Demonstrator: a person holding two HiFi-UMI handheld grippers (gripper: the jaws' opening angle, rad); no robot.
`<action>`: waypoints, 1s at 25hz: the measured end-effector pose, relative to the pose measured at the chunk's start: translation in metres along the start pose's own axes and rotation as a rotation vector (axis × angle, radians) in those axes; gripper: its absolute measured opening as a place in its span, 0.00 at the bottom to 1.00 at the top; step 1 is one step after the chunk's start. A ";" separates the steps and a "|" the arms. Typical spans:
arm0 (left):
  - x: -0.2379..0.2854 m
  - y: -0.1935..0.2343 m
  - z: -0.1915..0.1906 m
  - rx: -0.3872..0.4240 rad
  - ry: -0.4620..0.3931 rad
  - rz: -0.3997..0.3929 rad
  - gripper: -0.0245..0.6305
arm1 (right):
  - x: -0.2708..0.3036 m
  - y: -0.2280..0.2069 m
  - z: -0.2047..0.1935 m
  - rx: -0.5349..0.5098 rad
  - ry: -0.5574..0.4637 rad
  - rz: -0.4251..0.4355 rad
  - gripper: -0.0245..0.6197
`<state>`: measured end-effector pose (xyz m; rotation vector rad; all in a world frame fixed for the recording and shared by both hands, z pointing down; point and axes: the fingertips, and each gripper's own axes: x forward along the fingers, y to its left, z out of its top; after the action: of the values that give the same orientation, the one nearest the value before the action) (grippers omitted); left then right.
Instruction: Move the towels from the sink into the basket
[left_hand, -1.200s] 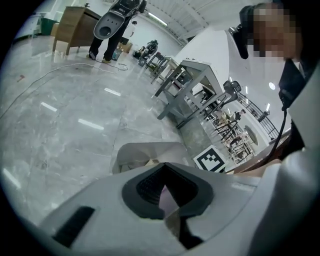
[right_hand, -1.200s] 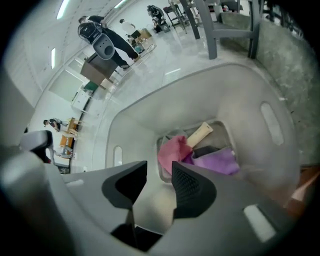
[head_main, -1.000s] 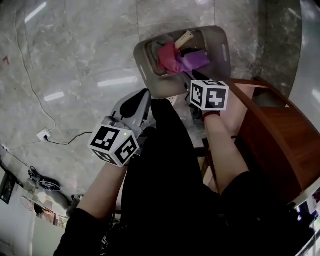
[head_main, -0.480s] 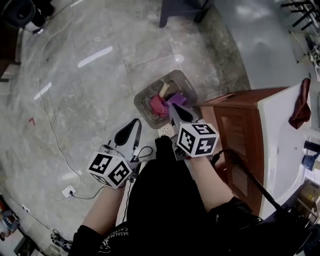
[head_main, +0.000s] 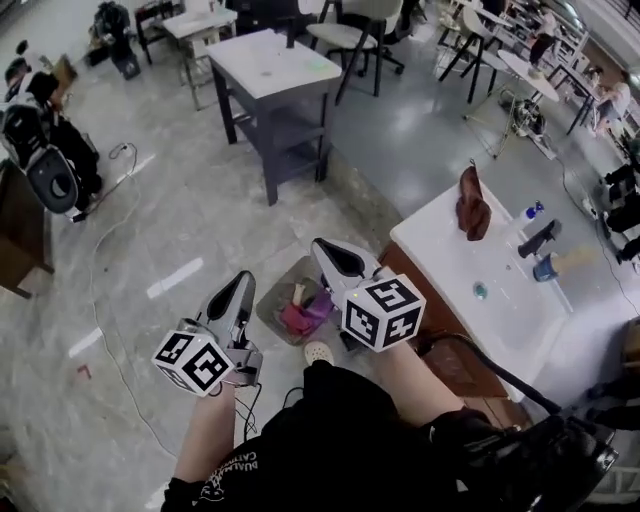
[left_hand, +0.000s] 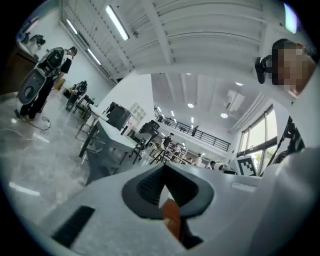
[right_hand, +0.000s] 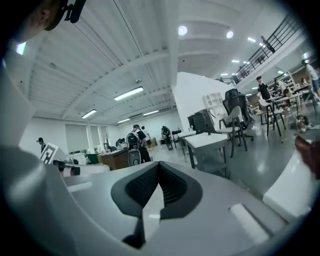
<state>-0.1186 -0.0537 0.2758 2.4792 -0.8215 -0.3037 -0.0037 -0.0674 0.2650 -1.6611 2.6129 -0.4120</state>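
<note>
The grey basket stands on the floor below my hands and holds a pink towel and a purple towel. A dark red-brown towel lies bunched on the far rim of the white sink counter, to the right. My left gripper hangs shut and empty, left of the basket. My right gripper is shut with nothing in it, high above the basket's right side. In both gripper views the left gripper and the right gripper point level into the room with their jaws together.
A black faucet, a blue cup and a small bottle stand at the sink. Under the counter is a brown wooden cabinet. A grey table and chairs stand ahead, and a white cable runs over the floor at left.
Both grippers have risen from just above the basket to well above it and now point level. The head view has swung up, bringing the sink counter and the room into sight.
</note>
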 end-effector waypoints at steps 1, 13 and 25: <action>-0.003 -0.015 0.012 0.021 0.000 -0.028 0.04 | -0.014 0.010 0.016 -0.014 -0.020 0.021 0.05; -0.016 -0.179 0.070 0.165 -0.103 -0.346 0.04 | -0.172 0.034 0.098 -0.287 -0.079 -0.175 0.05; 0.032 -0.293 0.008 0.118 0.158 -0.683 0.04 | -0.320 -0.034 0.101 -0.124 -0.099 -0.503 0.05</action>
<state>0.0492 0.1258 0.1124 2.7813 0.0985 -0.2883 0.1815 0.1829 0.1351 -2.3122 2.1674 -0.1658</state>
